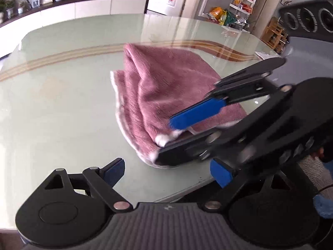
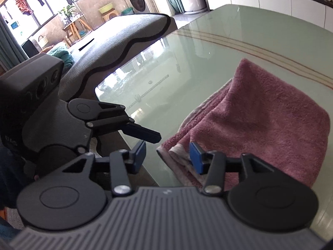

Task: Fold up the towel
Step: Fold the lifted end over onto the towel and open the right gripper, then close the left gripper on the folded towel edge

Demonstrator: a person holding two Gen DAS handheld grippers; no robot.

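Note:
A pink towel (image 1: pixel 162 87) lies folded in a soft heap on the pale green glass table (image 1: pixel 62 104), its white-edged corner close to the near rim. In the left wrist view my right gripper (image 1: pixel 166 138) reaches in from the right with that corner between its jaws, which stand apart. The right wrist view shows the same: the right gripper (image 2: pixel 167 156) is open around the layered corner of the towel (image 2: pixel 260 114), and the left pad is clear of the cloth. My left gripper (image 1: pixel 167 174) is wide open over bare glass with nothing in it. One of its fingers (image 2: pixel 145 134) shows to the left.
The table's near rim (image 1: pixel 187 193) runs just under both grippers. A grey cushioned seat (image 2: pixel 124 37) stands beyond the table's left side (image 2: pixel 187 62). A long white sideboard (image 1: pixel 83 6) and a shelf of snack packs (image 1: pixel 241 4) line the far walls.

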